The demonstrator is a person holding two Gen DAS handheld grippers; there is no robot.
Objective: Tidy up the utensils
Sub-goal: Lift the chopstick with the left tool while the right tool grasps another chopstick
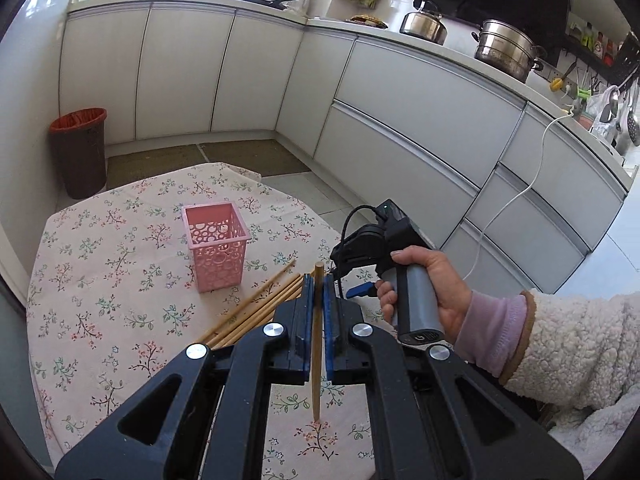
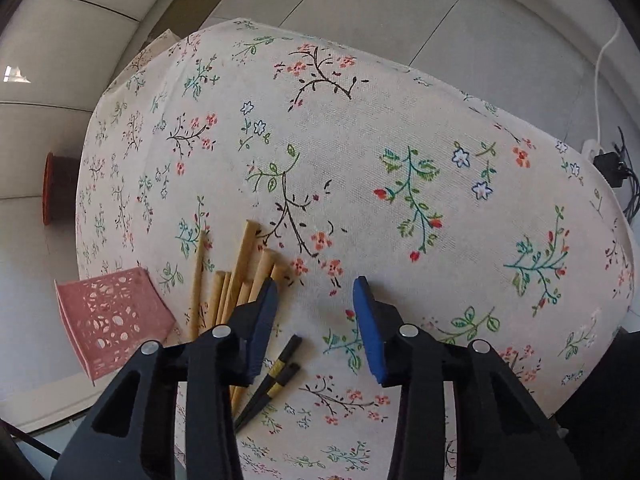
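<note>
chopstick (image 1: 317, 320) upright btwn shut left jaws, right jaws apart

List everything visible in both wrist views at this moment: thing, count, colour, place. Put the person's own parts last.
held chopstick: one, light wood, upright between the left gripper's pads, its tip just above the tablecloth
loose chopsticks: several, light wood, bundled on the table beside the basket; exact count unclear
black chopsticks: two, black with gold bands, lying below the wooden bundle
basket: one, pink, perforated, upright on the table
tablecloth: one, cream with flowers, covering the table
bin: one, dark with a red liner, on the floor by the cabinets
kettle: one, steel, on the counter
pot: one, steel, on the counter
left gripper: shut on the held chopstick
right gripper: open, over the table
right hand: gripping the right gripper's handle
</note>
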